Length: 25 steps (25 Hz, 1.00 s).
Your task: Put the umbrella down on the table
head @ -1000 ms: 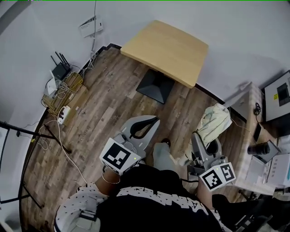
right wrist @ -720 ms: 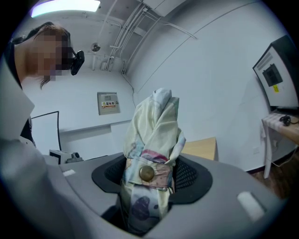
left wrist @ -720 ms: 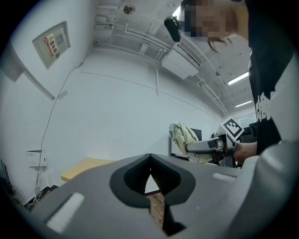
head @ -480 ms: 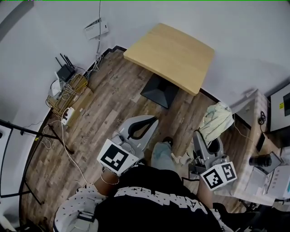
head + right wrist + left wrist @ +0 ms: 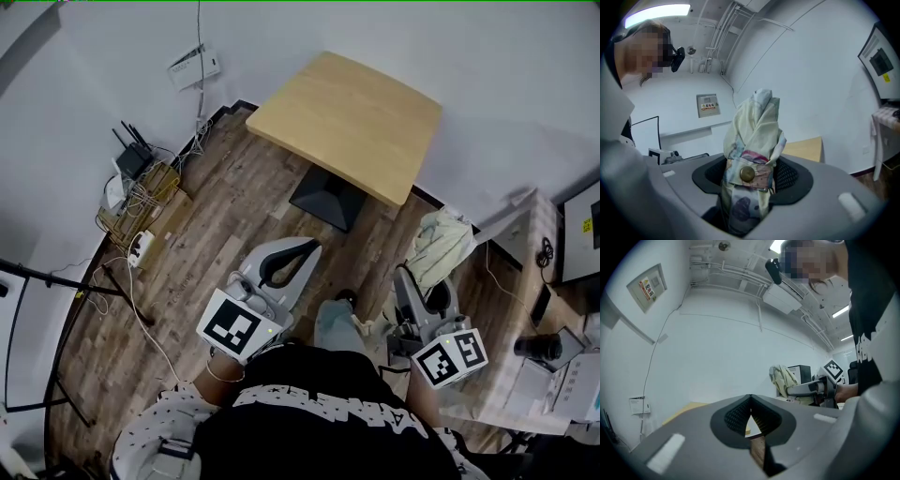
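Note:
A folded pale yellow-green umbrella [image 5: 439,242] with a floral print stands upright between the jaws of my right gripper [image 5: 429,298], which is shut on it. In the right gripper view the umbrella [image 5: 752,140] fills the middle, its strap fastened with a brass snap, and the jaws of the right gripper [image 5: 752,174] close around its lower part. My left gripper [image 5: 312,247] is held level to the left with its tips touching and nothing in it; the left gripper [image 5: 750,399] looks shut there too. The light wooden table [image 5: 349,114] stands ahead, beyond both grippers, with nothing on it.
The table rests on a black base plate [image 5: 328,194] on the wood floor. A router and a box of cables [image 5: 133,183] sit by the left wall, with black tripod legs [image 5: 56,281] beside them. A desk with devices [image 5: 553,347] is at the right.
Both grippers have moved a little forward toward the table, which now sits slightly nearer in the head view. The right gripper's hold on the umbrella is unchanged.

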Available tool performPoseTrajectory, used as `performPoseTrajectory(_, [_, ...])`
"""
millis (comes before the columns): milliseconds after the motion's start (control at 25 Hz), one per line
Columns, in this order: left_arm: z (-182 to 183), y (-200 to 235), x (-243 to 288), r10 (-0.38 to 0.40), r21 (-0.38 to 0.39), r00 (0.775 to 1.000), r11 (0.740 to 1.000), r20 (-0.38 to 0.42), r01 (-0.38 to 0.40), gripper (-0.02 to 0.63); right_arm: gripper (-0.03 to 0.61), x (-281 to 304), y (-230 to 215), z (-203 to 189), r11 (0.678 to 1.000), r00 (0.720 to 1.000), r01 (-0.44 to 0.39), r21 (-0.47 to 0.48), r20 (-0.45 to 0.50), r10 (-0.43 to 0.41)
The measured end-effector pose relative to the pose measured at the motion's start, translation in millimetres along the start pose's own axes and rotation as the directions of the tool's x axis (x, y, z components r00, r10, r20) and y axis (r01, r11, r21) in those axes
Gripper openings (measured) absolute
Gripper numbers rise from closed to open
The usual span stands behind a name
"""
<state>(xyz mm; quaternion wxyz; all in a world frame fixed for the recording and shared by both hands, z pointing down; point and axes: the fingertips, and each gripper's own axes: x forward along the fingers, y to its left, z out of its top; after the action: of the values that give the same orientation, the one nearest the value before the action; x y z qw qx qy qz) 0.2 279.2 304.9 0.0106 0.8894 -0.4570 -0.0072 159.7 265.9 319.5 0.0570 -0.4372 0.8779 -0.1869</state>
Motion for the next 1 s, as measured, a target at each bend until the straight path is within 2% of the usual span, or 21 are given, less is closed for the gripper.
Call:
performPoseTrajectory(120, [1.1,7.5,12.4,0.007,0.016,1.0,1.0,0.018,-0.007,0.002,0.271,9.4,-10.0,4.3,1.0,1.0,-0.006,0.006,0.0,0.006])
performPoseTrajectory(280, [2.6,6.7,31.5,-0.01,-0.002,1.0,1.0,-0.023,0.01,0.002,0.27,19.6,-26.6,10.4,1.0,1.0,-0.004,0.013,0.001,0.004])
performPoseTrajectory(480, [-5.7,26.0,58.2,0.009,0.017,0.999,1.0,-0.031,-0.009,0.002,0.27,40.7,-53.0,15.9,1.0,1.0,0.014,0.023,-0.012,-0.014])
performPoseTrajectory(760, [-8.8,37.0,79.8,0.024,0.024,1.0,0.999,0.004,-0.024,0.002,0.27,58.2,-78.2,16.7,0.999,1.0,0.019,0.03,-0.02,-0.018])
performPoseTrajectory(920, [-7.4,43.2,94.1,0.031,0.0,0.997,1.0,-0.066,-0.031,0.002,0.271,75.7,-88.0,26.1,0.999,1.0,0.005,0.036,-0.028,-0.004])
performPoseTrajectory(1000, [-4.5,51.2,102.5,0.047,0.012,0.997,0.999,-0.064,-0.047,0.002,0.27,86.3,-93.8,30.5,0.999,1.0,-0.004,0.038,-0.031,0.005])
